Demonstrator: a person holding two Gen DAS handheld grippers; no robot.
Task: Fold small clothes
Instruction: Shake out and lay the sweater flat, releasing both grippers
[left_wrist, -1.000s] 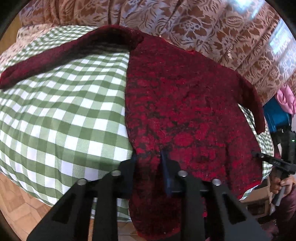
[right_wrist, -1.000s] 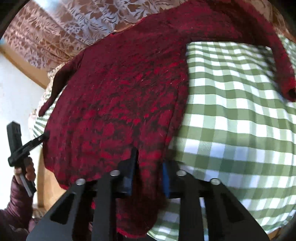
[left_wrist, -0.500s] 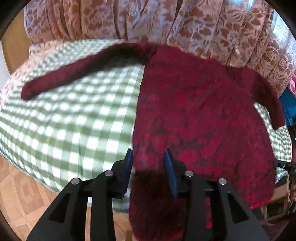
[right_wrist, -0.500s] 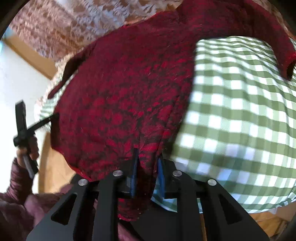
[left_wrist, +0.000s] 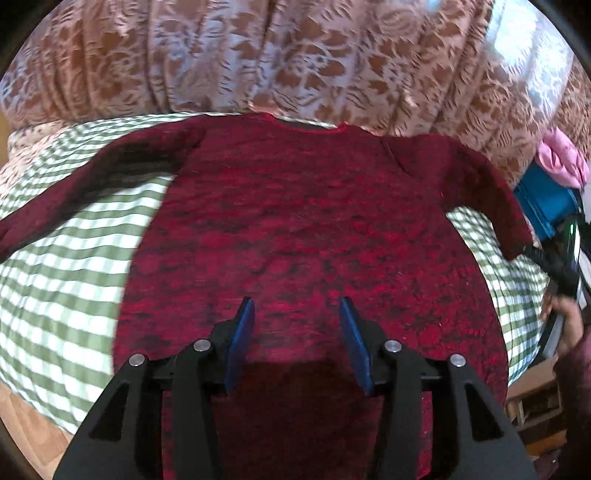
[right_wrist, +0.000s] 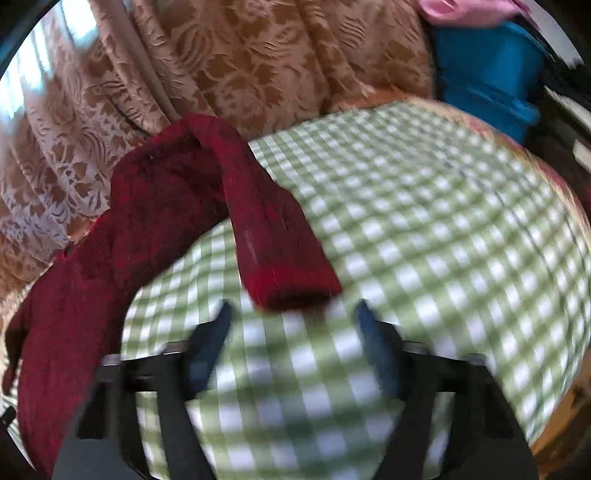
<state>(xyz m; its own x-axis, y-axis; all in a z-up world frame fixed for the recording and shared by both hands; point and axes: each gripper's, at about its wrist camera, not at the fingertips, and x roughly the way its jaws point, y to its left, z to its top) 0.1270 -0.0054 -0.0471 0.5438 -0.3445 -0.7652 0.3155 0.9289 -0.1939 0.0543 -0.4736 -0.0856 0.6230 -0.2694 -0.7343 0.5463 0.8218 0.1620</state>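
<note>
Red sweater (left_wrist: 303, 229) spread flat on the checked cloth (left_wrist: 66, 280), neck at upper centre of the left view, hem at the bottom, both sleeves out to the sides. Left gripper (left_wrist: 297, 314) hanging over the lower middle of the body, jaws wide apart, nothing between them; hem falling out of sight behind the fingers.

Right gripper (right_wrist: 291, 314) also spread apart and empty, blurred. Right sleeve (right_wrist: 266, 221) running from the shoulder at upper left of the right view down toward lower centre, cuff (right_wrist: 295, 291) ending just above the gap between the jaws, near but not inside. Long axis of that sleeve pointing almost straight at the right gripper, tilted a little to the left at its far end.

Probably the sleeve fold next: cuff far nearer the right gripper than the left, so a short push forward, a pinch on the cuff, then a carry across toward the body at left. Curtain (right_wrist: 221, 66) behind; blue thing (right_wrist: 487, 66) at upper right.
</note>
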